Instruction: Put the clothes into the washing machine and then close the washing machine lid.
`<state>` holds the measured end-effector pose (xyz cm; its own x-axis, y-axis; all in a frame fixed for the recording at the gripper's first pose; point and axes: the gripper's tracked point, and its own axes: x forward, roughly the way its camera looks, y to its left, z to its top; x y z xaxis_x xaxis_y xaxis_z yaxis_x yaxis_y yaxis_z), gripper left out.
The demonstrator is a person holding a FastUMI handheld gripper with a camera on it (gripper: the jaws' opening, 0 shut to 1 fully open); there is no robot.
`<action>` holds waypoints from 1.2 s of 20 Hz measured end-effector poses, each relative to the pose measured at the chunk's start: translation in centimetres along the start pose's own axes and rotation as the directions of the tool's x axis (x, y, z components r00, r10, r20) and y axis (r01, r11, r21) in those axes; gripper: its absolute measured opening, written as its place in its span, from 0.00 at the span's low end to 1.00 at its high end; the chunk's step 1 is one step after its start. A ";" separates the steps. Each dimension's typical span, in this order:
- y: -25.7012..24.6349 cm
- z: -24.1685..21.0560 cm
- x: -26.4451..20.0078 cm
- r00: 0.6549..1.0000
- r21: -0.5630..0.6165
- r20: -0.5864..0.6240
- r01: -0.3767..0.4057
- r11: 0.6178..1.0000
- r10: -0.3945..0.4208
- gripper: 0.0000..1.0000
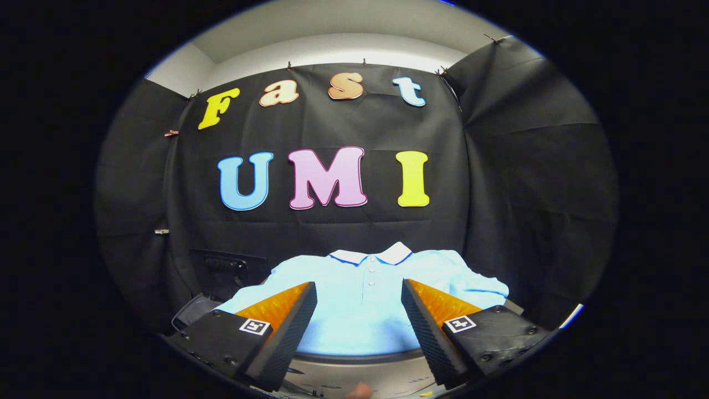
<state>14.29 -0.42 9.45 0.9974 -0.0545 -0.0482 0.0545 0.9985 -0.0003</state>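
The one camera rides on the gripper [359, 310] and looks forward along its two fingers, which rise wide apart at the bottom of the view with nothing between their pads. It sits low and close, looking slightly down and level across a pale blue polo shirt [363, 299] spread flat just ahead of the fingers and running on beyond them, collar at the far side. Straight ahead the camera faces the black cloth wall [332, 233] of the booth, which stands behind the shirt. The fisheye lens bends the side walls inward.
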 end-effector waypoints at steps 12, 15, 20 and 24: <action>-0.9 -4.5 11.0 0.913 -0.079 -0.402 0.045 0.996 -0.073 0.99; -1.0 -6.3 12.0 0.875 -0.099 -0.476 0.051 0.994 -0.092 0.99; -1.5 -7.1 12.3 0.845 -0.097 -0.523 0.073 0.993 -0.114 0.98; -1.7 -7.4 12.3 0.828 -0.053 -0.549 0.098 0.994 -0.111 0.98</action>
<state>26.15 -2.77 1.46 0.7937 -0.1543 -0.5885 0.1492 0.9871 -0.0576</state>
